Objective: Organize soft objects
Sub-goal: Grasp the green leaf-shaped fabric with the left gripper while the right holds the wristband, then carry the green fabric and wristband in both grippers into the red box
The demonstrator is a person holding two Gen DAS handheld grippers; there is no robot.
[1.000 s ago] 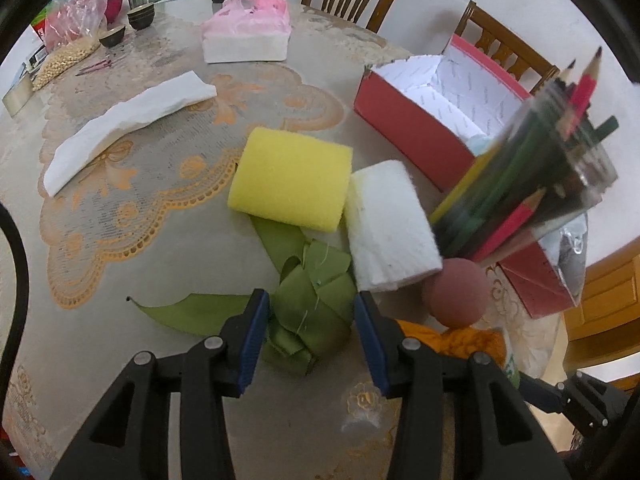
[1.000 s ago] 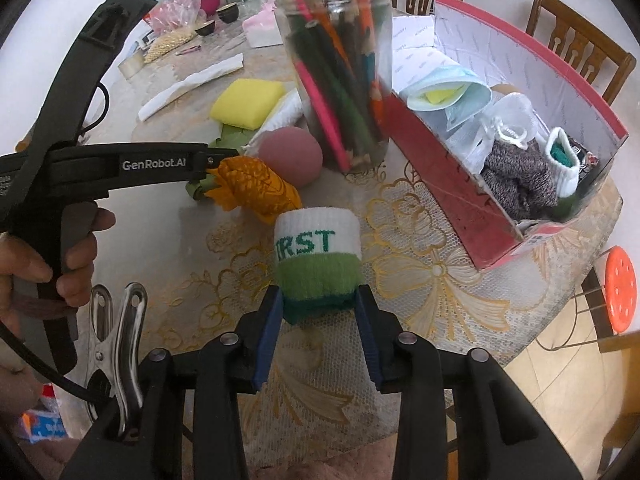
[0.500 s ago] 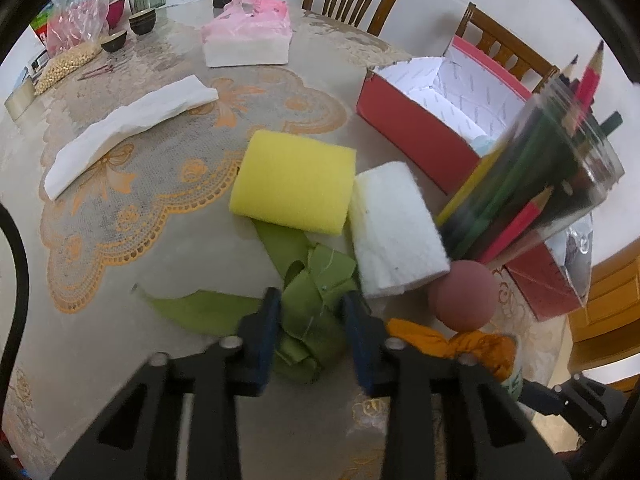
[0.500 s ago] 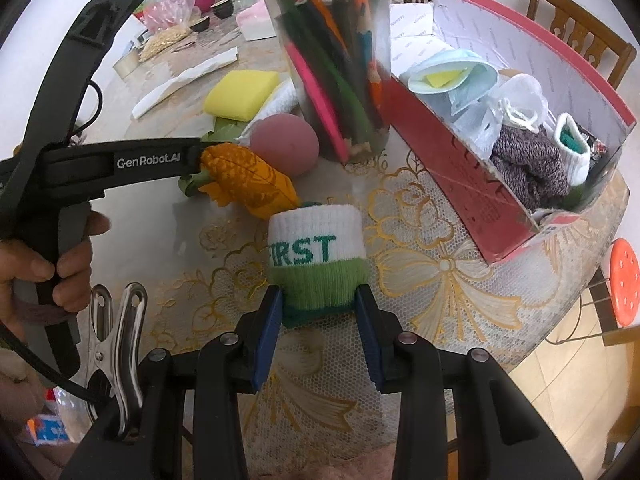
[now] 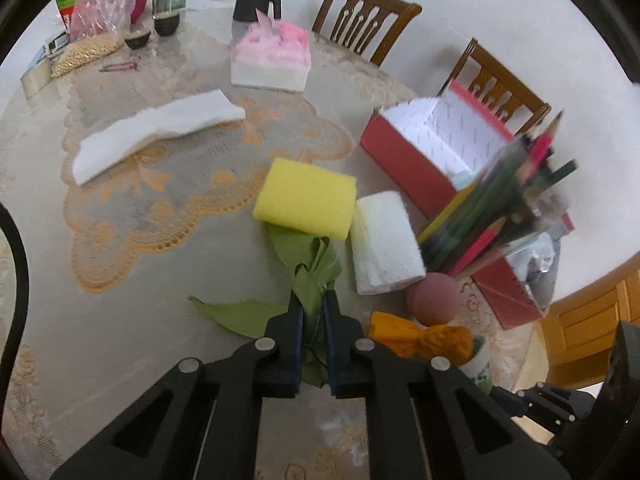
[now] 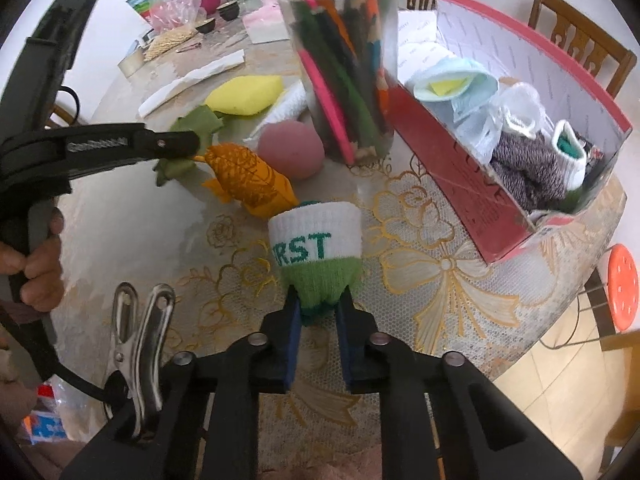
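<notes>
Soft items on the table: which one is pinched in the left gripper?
The green ribbon, in the left gripper; the yellow sponge and white sponge lie untouched.

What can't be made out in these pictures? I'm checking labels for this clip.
- Wristband lettering: right wrist view, first letters curve out of sight; only "RST" reads.
- Box contents: left wrist view, hidden behind its wall and the blurred pencil jar.
- Green ribbon: left wrist view, its near end is hidden between the jaws of the left gripper.
- Far clutter: small, blurred.

A yellow sponge, green ribbon, orange cloth, pink ball and red box are showing against the gold-patterned lace worktop.
</notes>
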